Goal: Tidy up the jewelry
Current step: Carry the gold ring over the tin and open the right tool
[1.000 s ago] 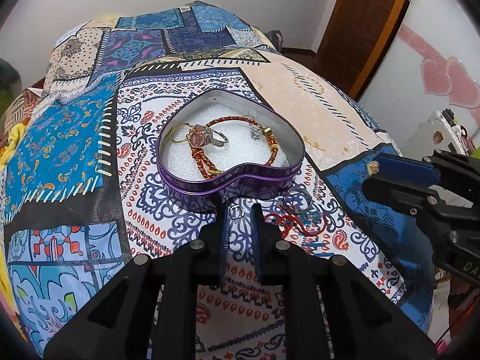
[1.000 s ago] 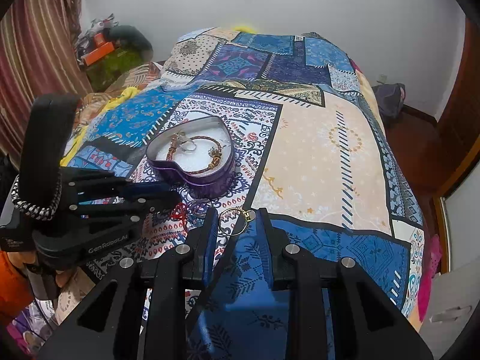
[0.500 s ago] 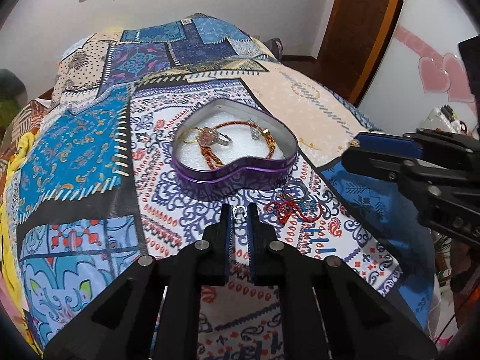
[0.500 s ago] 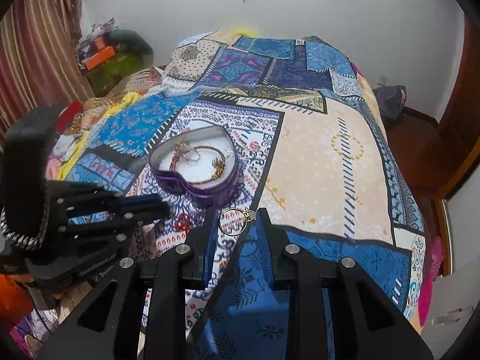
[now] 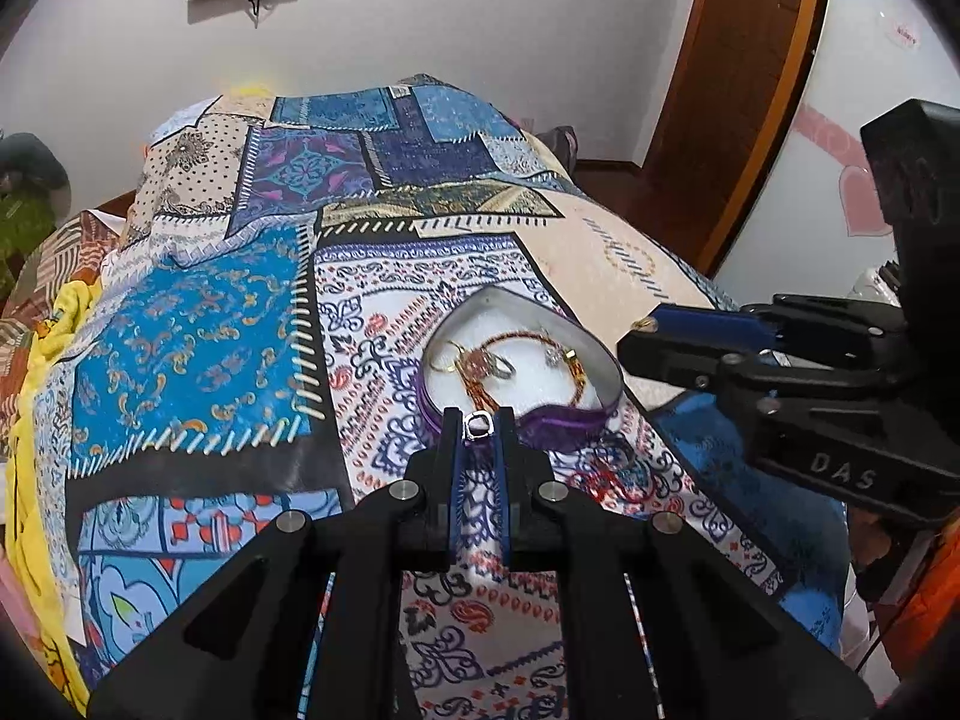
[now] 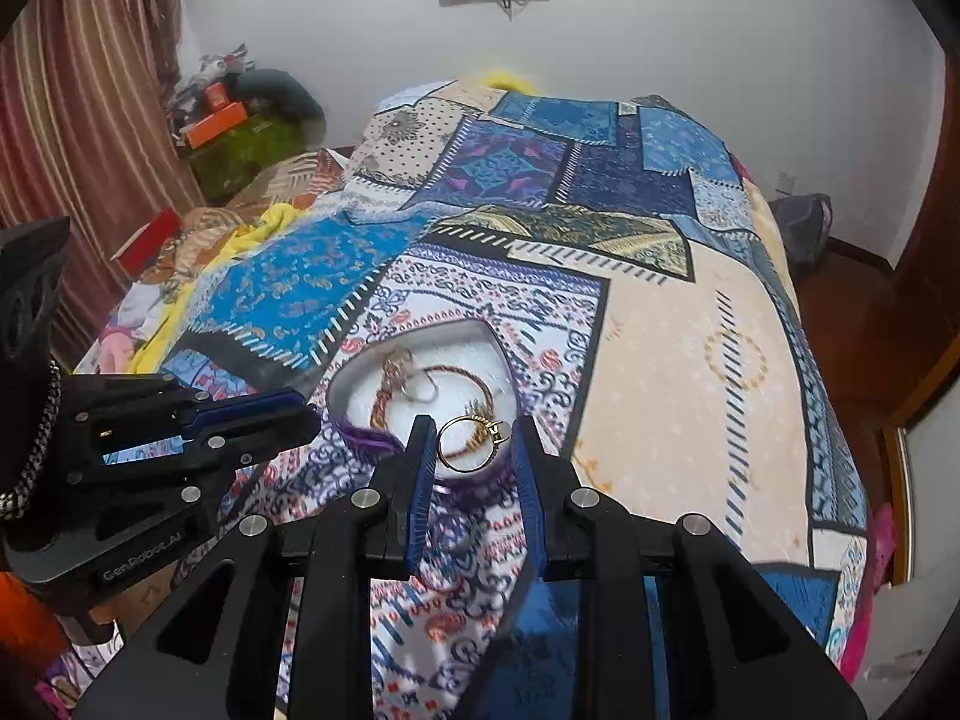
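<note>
Tongs first: the left gripper (image 5: pixel 478 420) pinches a small silver ring (image 5: pixel 479 425) at its tips, its jaws having just been closing on it, while the right gripper (image 6: pixel 474 441) clamps a gold ring (image 6: pixel 470 443) between its blue pads. Both hang just in front of the purple heart-shaped tin (image 5: pixel 591 360), which holds a braided bracelet (image 5: pixel 528 337) and other pieces on white padding. A red bracelet (image 5: pixel 603 480) lies on the patchwork bedspread (image 5: pixel 198 324) beside the tin.

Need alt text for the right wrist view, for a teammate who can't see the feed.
The right gripper pinches a gold ring just above the near edge of a heart-shaped tin holding bracelets, on a patchwork bedspread. The left gripper shows at the left edge.
</note>
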Demonstrator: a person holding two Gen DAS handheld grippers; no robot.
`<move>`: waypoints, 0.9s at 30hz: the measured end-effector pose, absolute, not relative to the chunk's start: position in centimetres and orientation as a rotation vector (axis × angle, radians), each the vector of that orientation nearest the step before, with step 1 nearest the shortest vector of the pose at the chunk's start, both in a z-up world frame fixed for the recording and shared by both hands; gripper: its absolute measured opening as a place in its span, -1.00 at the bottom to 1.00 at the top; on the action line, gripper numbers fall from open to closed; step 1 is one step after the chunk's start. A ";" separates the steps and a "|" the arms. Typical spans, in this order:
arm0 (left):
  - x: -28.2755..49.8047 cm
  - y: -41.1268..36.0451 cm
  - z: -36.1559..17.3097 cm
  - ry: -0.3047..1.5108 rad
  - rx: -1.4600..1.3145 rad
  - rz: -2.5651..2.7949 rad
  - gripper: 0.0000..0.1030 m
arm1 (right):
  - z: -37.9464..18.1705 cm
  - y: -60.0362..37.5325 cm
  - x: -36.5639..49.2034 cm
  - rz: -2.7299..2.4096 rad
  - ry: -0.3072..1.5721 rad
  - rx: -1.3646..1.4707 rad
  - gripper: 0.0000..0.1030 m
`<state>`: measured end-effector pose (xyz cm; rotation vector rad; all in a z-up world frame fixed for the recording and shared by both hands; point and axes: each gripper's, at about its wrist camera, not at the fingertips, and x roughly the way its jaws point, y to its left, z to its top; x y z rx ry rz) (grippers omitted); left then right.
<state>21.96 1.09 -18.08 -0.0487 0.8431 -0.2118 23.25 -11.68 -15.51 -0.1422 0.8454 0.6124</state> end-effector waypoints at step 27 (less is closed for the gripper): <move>24.3 2.0 -19.0 0.854 -0.096 -0.258 -0.85 | -17.7 -9.2 26.3 0.684 0.943 -0.172 -0.55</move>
